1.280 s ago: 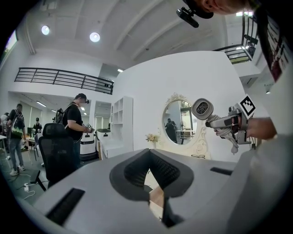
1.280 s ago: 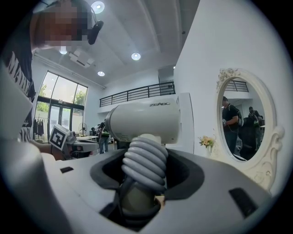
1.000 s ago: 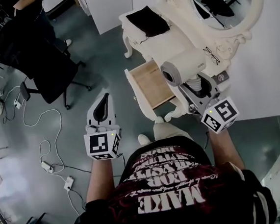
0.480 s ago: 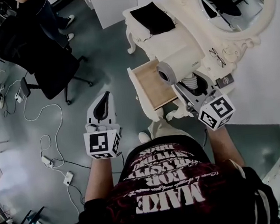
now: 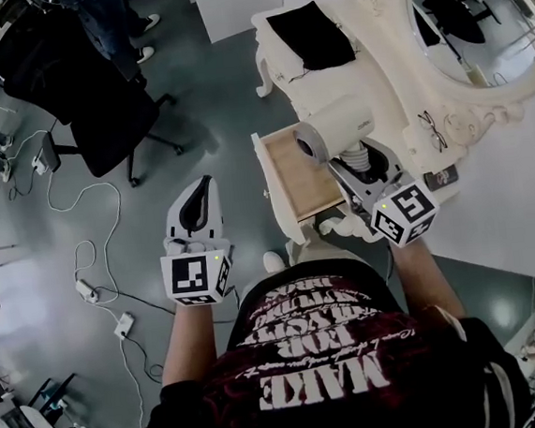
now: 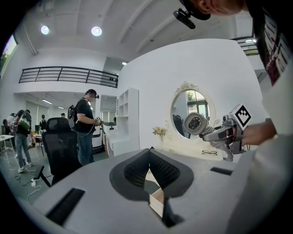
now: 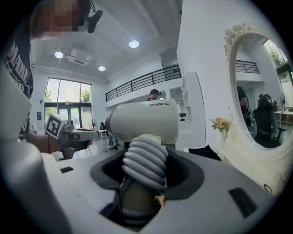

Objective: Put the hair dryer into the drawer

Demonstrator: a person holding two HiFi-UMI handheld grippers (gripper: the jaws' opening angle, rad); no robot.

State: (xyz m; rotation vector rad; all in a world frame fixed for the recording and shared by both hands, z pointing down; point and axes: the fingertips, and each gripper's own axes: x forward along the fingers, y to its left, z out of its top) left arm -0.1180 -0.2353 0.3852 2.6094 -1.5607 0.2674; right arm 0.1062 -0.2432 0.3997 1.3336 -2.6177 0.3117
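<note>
Ribbed-handled cream hair dryer point(image 5: 339, 128), wooden drawer point(image 5: 299, 172)

White hair dryer point(image 5: 339, 128), tan drawer point(image 5: 303, 172)

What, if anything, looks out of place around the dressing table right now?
Nothing stands out. The drawer is open and looks bare, the right gripper holds the hair dryer by its handle near it, and the glasses and black cloth lie on the dressing table.

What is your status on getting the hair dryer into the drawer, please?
Left hand-held gripper shut, empty. Right hand-held gripper shut on hair dryer, by its handle. Hair dryer held beside open drawer, not in yet. Drawer looks bare, nothing blocking.
</note>
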